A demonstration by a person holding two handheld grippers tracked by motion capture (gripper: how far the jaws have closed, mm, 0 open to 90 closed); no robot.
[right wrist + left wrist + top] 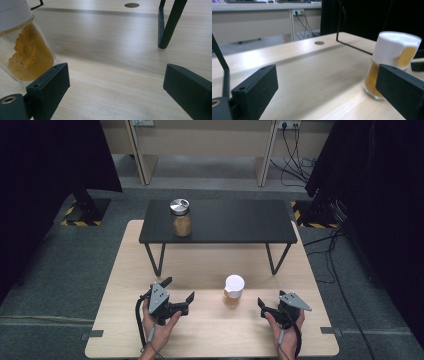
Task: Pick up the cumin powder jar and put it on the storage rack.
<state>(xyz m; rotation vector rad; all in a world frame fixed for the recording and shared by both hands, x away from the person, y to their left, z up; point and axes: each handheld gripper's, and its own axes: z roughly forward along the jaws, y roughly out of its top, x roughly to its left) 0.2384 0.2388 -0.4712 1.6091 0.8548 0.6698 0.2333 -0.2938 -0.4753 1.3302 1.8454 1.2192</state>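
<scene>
Two jars, two grippers, one counter.
A white-capped jar (234,290) of yellow powder stood on the wooden counter (210,335) between the left gripper (178,294) and the right gripper (264,306), touching neither; both sets of fingers were spread open and empty. A second jar (181,217) with a silver lid sat near the left end of a small black table (235,222) farther back. Bare counter lay around the near jar, well inside every edge.

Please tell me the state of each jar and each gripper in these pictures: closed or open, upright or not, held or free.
White-capped jar: upright on the wooden table, capped, part-filled with orange powder, not held.
Silver-lidded jar: upright on the black shelf, lid on, not held.
Left gripper: open, empty.
Right gripper: open, empty.
</scene>
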